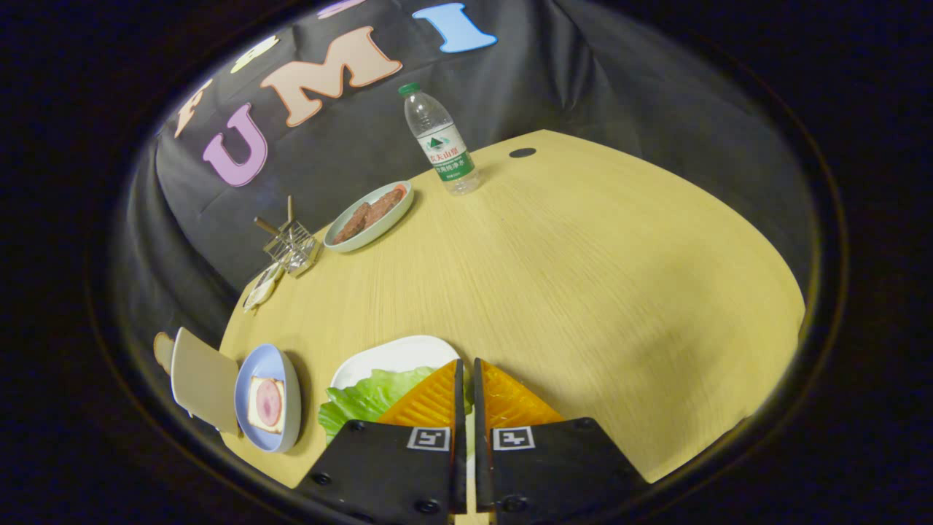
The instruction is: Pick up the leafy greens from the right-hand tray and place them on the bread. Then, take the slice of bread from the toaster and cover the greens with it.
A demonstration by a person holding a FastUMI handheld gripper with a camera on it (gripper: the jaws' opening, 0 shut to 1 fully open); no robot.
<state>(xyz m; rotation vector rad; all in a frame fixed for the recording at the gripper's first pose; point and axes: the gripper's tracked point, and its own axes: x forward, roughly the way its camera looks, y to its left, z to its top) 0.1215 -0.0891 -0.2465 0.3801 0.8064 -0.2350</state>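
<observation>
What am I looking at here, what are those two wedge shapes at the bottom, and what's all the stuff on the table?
The camera rides on a hand-held two-finger gripper; the wedges are its fingers, nearly closed. They sit over the leafy greens on a white tray; whether they pinch a leaf is hidden. Beside it, a blue plate holds bread topped with a meat slice, with a toaster next to that. Farther off on the wooden table stand a wire rack, a dish of brown slices and a water bottle.
</observation>
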